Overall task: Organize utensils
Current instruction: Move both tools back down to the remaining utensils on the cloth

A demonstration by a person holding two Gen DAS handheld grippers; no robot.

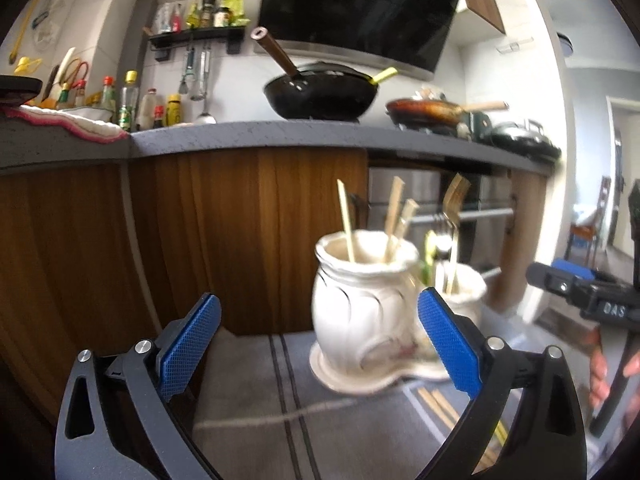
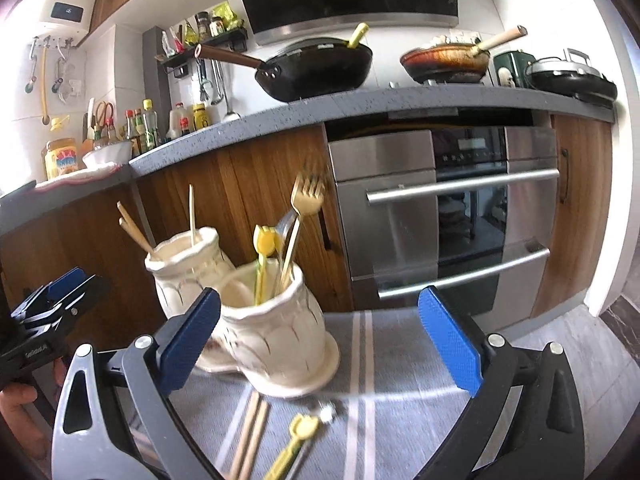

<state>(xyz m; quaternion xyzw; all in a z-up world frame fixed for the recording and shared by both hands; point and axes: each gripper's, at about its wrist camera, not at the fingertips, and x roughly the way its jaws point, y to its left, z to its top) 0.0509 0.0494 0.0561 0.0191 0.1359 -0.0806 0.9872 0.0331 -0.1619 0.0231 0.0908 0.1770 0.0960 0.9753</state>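
Right-wrist view shows the right gripper [image 2: 320, 336] with its blue-padded jaws spread wide and nothing between the pads. The cream ceramic holder with two joined vase-shaped cups [image 2: 276, 320] stands on the grey striped cloth [image 2: 400, 360], just ahead toward eleven o'clock. Its nearer cup holds the gold metal fork [image 2: 306, 200] and a yellow tulip-topped utensil [image 2: 264, 248]; the farther cup holds upright bamboo chopsticks [image 2: 134, 228].

Still loose on the cloth, at about six to seven o'clock from the gripper's centre, lie a pair of pale wooden chopsticks [image 2: 250, 436] and a second yellow flower-ended utensil [image 2: 294, 440]. Both run lengthwise roughly from seven toward one o'clock, pointing at the holder's base.

Left-wrist view has the left gripper [image 1: 320, 340] likewise open and empty, with those chopsticks at five o'clock, beyond its right pad. By my reading the right hand is the nearer one, and it would need to draw back and dip to reach them.
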